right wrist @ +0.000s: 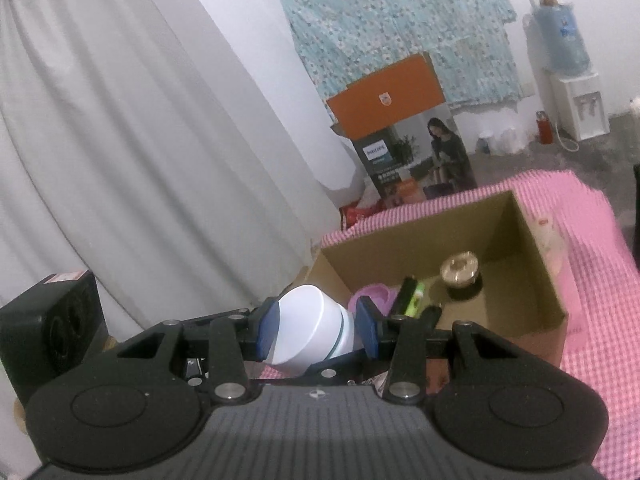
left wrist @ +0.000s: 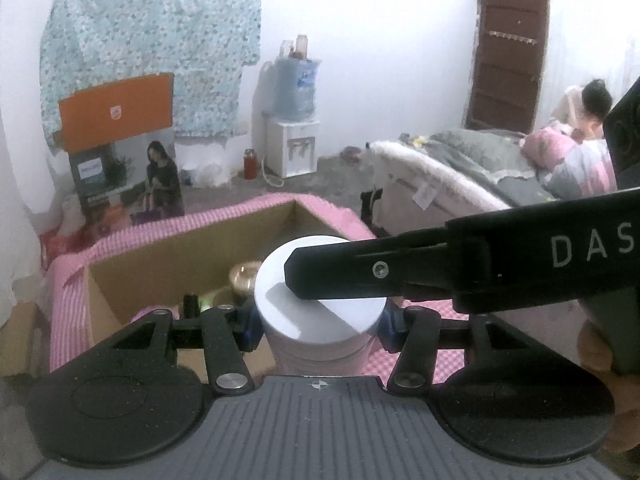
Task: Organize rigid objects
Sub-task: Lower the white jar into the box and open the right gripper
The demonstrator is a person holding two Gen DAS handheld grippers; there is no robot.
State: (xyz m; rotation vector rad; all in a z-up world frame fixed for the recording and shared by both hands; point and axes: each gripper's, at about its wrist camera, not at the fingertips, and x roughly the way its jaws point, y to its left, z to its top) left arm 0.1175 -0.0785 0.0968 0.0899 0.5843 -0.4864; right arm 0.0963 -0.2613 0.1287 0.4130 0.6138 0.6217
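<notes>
Both grippers' fingers (right wrist: 267, 330) clamp white jar (right wrist: 310, 330) (axis tilted), beside cardboard box (right wrist: 536, 264).

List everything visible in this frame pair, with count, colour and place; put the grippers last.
White jar: 1, white, held between both grippers near the box.
Cardboard box: 1, brown, open, on the pink cloth.
Gold-lidded jar: 1, gold lid, inside the box.
Green item: 1, green and black, inside the box.
Pink item: 1, pink, inside the box, partly hidden.
Pink cloth: 1, pink checked, under the box.
Printed carton: 1, orange flap, on the floor behind.
Water dispenser: 1, white with blue bottle, by the wall.
Left gripper: fingers shut on the jar's sides.
Right gripper: blue fingers shut on the jar.
</notes>
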